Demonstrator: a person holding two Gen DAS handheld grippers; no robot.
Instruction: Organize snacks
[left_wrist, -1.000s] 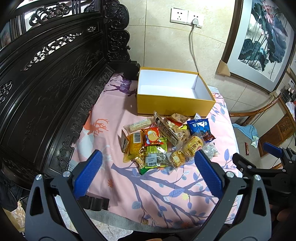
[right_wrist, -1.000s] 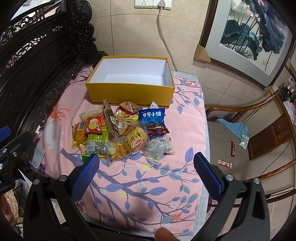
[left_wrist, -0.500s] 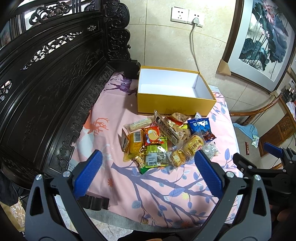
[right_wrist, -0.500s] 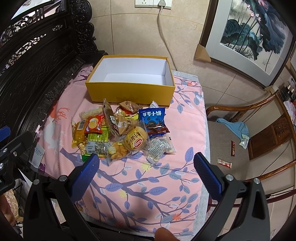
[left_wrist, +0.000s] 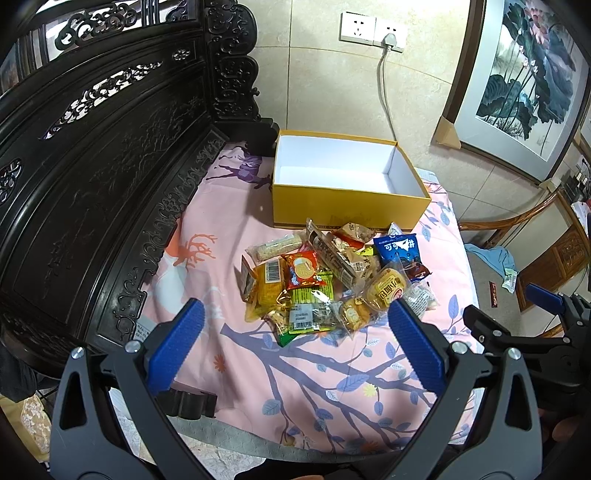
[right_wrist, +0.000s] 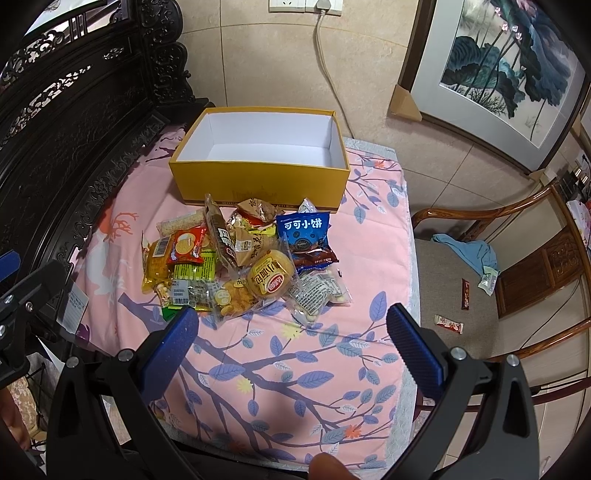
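- Left gripper (left_wrist: 295, 332): jaws spread wide and empty, its blue pads (left_wrist: 177, 345) raised above the near part of the cloth, short of the snack pile.
- Right gripper (right_wrist: 291, 338): likewise spread wide, nothing between its blue fingers (right_wrist: 413, 349); it hangs over the leaf-printed near edge of the cloth, and its black frame also shows at the right edge of the left wrist view.
- Snack pile (right_wrist: 240, 258): a loose heap of wrapped packets in the middle of the cloth, just in front of the box. It includes a blue cookie packet (right_wrist: 304, 230) on the right, a round yellow bun packet (right_wrist: 271, 278) near the front, and a red biscuit packet (right_wrist: 186, 245) on the left.
- Yellow box (right_wrist: 258, 184): open-topped, white inside, holding nothing, standing at the far end of the cloth with the pile touching or nearly touching its front wall.
- Pink cloth (right_wrist: 295, 369): printed with branches, leaves and deer, covering the surface.
- Surroundings: a dark carved wooden panel (left_wrist: 92, 166) along the left; a wooden chair (right_wrist: 480, 295) to the right, with a blue rag (right_wrist: 469, 251) on its seat.
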